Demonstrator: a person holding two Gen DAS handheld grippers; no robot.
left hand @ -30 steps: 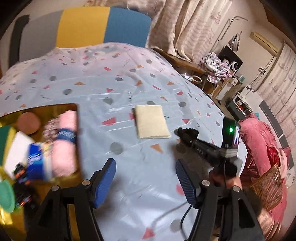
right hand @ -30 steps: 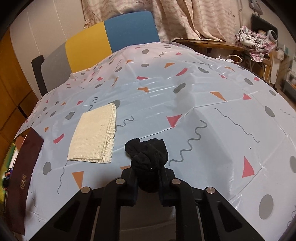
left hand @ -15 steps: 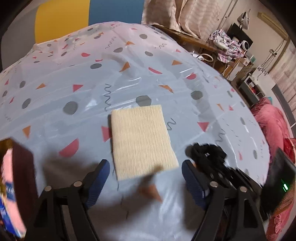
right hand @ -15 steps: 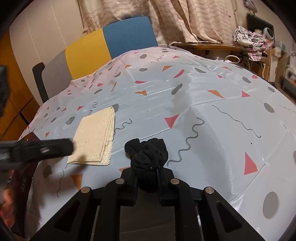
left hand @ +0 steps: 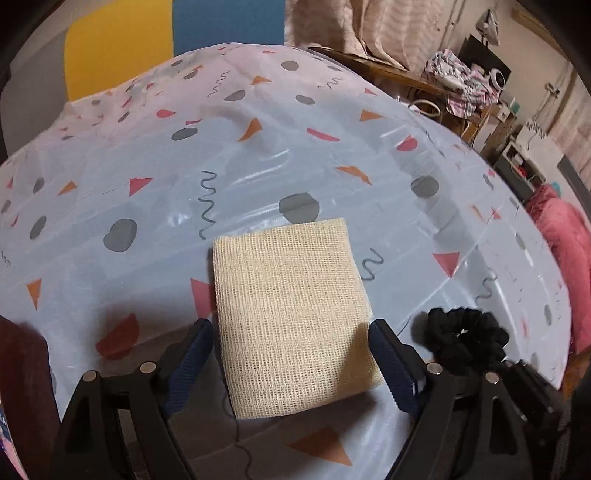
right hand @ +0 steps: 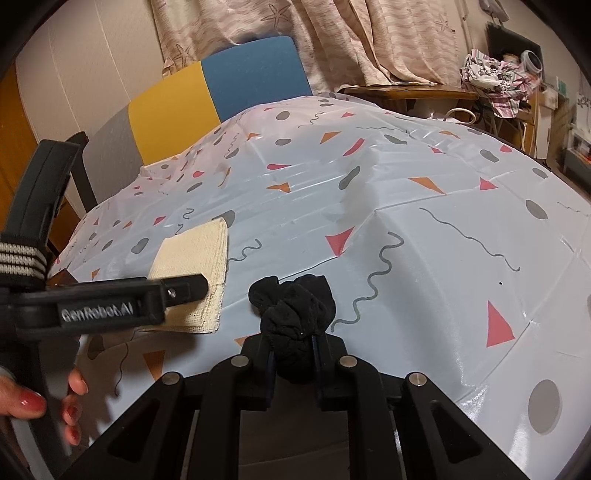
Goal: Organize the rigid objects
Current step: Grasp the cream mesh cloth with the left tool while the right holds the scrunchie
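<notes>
Nearest, in the right wrist view, right gripper (right hand: 292, 356) clenched on a bunched black scrunchie (right hand: 291, 314), held just above the near edge of the surface (right hand: 424, 236), a plastic cloth printed with triangles, dots and squiggles; same scrunchie seen from the left wrist view as a ruffled ring at lower right (left hand: 463, 334); no clear long axis to it, being a crumpled loop. Just beside it to the left, left gripper (left hand: 291, 363) spread wide, blue pads either side of the near end of a folded cream cloth (left hand: 291, 314), not yet closed on it; whether the pads touch the surface cannot be told. Folded cream cloth lying flat, long axis running away from the left gripper toward the far side, near end between the fingers, far short edge pointing at a grey dot in the print. Likely risks: pinching only the top layer so the fold opens on lifting, or catching the slick plastic beneath along with it; the two grippers also close enough to bump. At far left, a dark maroon edge (left hand: 22, 365), unclear what. Farther off, a yellow and blue chair back (right hand: 221, 96); beyond, curtains (right hand: 295, 29).
</notes>
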